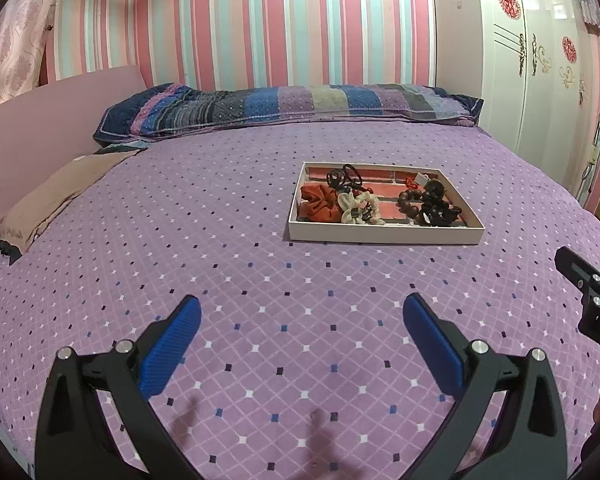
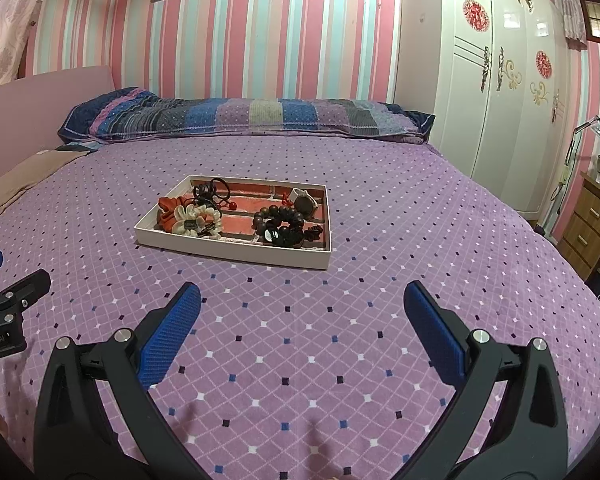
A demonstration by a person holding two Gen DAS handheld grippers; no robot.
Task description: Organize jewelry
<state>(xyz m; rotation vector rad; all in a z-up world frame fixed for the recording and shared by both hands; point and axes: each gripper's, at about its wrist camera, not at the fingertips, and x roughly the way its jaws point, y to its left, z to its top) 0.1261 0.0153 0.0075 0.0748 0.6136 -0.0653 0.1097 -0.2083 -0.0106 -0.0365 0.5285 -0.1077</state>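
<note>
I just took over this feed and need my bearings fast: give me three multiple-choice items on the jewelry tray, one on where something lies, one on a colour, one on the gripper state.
1. Where in the tray does the orange scrunchie lie?
A. left end
B. right end
C. outside it

2. What colour is the bedspread under the tray?
A. green
B. purple
C. white

3. How do the left gripper and right gripper stand?
A. both shut
B. one holds beads
C. both open, empty

Answers: 1 A, it sits at the left end beside the cream scrunchie; 2 B, purple diamond-patterned cloth; 3 C, both sets of fingers are spread with only cloth between.

white tray on bedspread, jewelry inside
</note>
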